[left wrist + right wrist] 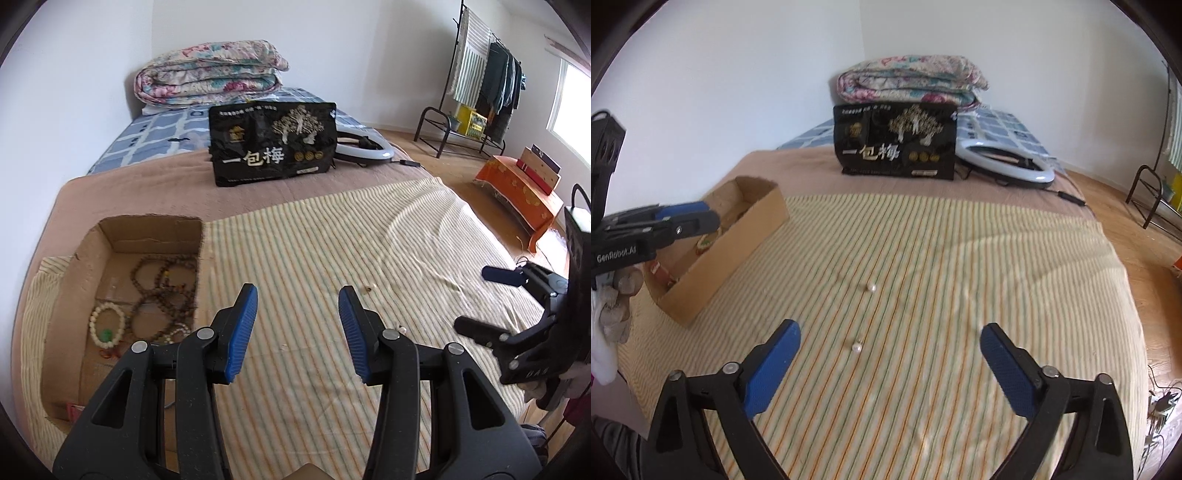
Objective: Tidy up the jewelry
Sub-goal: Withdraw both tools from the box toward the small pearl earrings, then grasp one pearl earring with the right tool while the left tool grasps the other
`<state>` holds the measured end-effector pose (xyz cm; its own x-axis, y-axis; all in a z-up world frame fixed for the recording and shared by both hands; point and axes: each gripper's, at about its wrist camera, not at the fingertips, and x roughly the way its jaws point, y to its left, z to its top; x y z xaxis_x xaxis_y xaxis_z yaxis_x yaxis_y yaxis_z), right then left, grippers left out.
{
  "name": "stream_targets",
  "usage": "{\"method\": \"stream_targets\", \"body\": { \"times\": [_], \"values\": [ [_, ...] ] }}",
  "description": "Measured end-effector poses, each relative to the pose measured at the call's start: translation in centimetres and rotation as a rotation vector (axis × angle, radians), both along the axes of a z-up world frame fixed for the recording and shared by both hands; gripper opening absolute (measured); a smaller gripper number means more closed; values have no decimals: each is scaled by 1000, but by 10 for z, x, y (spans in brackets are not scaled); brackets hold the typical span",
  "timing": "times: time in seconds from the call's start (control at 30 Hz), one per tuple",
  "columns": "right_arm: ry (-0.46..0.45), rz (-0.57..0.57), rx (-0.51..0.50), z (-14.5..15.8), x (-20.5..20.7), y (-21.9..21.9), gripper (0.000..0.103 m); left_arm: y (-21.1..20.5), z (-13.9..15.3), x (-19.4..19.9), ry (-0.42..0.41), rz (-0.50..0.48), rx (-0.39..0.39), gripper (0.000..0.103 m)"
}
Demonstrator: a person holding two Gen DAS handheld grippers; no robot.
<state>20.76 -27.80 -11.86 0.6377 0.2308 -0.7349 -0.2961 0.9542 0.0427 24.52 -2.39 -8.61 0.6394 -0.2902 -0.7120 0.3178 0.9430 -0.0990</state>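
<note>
A shallow cardboard box (pixel 155 229) lies on the striped cloth at the left and holds several brown bead bracelets (pixel 162 288) and a white bead bracelet (pixel 107 325). The box also shows in the right wrist view (pixel 738 243). Two small pearl earrings lie on the cloth, one (pixel 857 347) between my right fingers, one (pixel 872 288) farther off. A small earring (pixel 369 288) shows just beyond my left gripper's right finger. My left gripper (pixel 299 295) is open and empty beside the box. My right gripper (pixel 890 332) is open and empty above the near pearl.
A black printed bag (pixel 273 144) stands at the far end of the bed, with a white ring light (pixel 369 144) beside it and a folded floral quilt (pixel 210 74) behind. A clothes rack (pixel 480 85) and an orange-covered bench (pixel 517 188) stand on the floor at the right.
</note>
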Motion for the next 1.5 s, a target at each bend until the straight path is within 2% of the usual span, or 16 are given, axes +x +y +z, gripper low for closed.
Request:
{"method": "stream_targets", "body": {
  "times": [0.2, 0.27, 0.4, 0.53, 0.63, 0.73, 0.83, 1.03, 1.27, 1.5],
  "values": [
    [51, 50, -2, -24, 7, 9, 83, -15, -15, 6, 26, -29, -4, 47],
    [74, 61, 4, -32, 10, 11, 75, -21, -22, 9, 38, -41, -4, 47],
    [107, 75, 8, -48, 15, 13, 69, -30, -33, 13, 59, -63, -9, 47],
    [133, 86, 4, -61, 21, 17, 52, -38, -44, 19, 78, -81, -17, 47],
    [139, 90, 6, -67, 24, 19, 51, -42, -50, 23, 89, -87, -24, 47],
    [135, 100, -2, -70, 26, 22, 44, -46, -55, 28, 99, -93, -29, 46],
    [129, 111, -37, -74, 28, 27, 40, -50, -61, 32, 110, -101, -30, 39],
    [102, 113, -85, -78, 30, 30, 29, -59, -71, 38, 124, -116, -35, 38],
    [99, 113, -49, -79, 35, 19, 18, -75, -81, 43, 139, -159, -36, 29],
    [103, 94, -42, -79, 38, 8, 15, -95, -89, 52, 143, -197, -19, 27]
  ]
}}
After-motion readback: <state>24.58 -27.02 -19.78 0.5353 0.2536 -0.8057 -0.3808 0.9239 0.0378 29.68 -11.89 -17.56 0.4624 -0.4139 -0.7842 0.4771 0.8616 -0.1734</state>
